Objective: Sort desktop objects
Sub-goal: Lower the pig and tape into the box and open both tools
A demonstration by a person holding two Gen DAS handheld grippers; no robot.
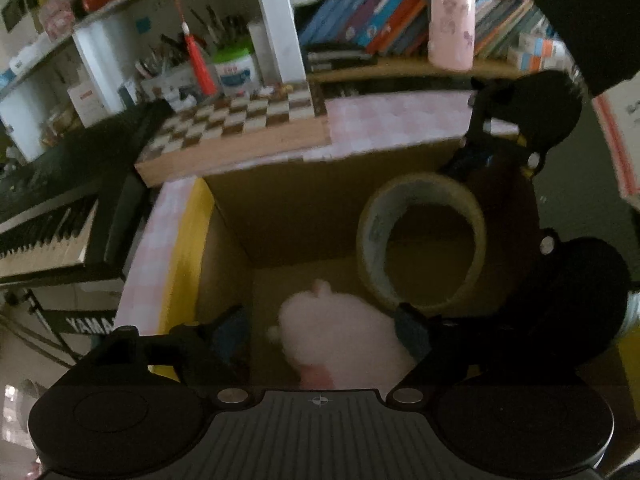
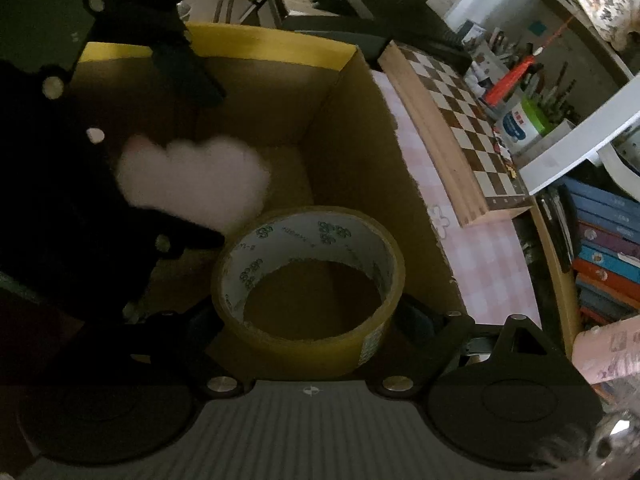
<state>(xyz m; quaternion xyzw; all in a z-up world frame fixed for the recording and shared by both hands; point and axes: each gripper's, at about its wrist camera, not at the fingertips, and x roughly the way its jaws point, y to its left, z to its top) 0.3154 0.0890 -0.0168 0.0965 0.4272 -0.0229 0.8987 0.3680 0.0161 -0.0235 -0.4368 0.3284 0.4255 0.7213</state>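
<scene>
- Brown cardboard box (image 2: 360, 128) with a yellow top edge fills the middle of both views; both pairs of tongs point down into it
- Right tongs (image 2: 310, 320) at the bottom centre of the right wrist view hold the roll of tan packing tape (image 2: 308, 280); one finger sits against each outer side of the roll, so the jaws stand wide around it; the roll's open core faces the camera and green print shows on its white inner liner
- In the left wrist view the same roll of tape (image 1: 420, 240) shows right of centre, inside the box, with the dark body of the right tongs around it at the right edge
- Left tongs (image 1: 316, 336) at the bottom of the left wrist view are spread wide; a pink and white plush toy (image 1: 340, 340) lies between the fingers, blurred; I cannot tell whether the pads touch it
- In the right wrist view the plush toy (image 2: 196, 184) appears left of centre, just beside the roll, with the left tongs dark over the left side of the frame
- Outside the box a pink checked cloth (image 2: 480, 256) covers the desk; a wooden chessboard (image 2: 468, 120) lies on it at the upper right of the right wrist view
- A black keyboard (image 1: 52, 216) sits at the left edge of the left wrist view; a row of books (image 1: 384, 20) fills its upper right
</scene>
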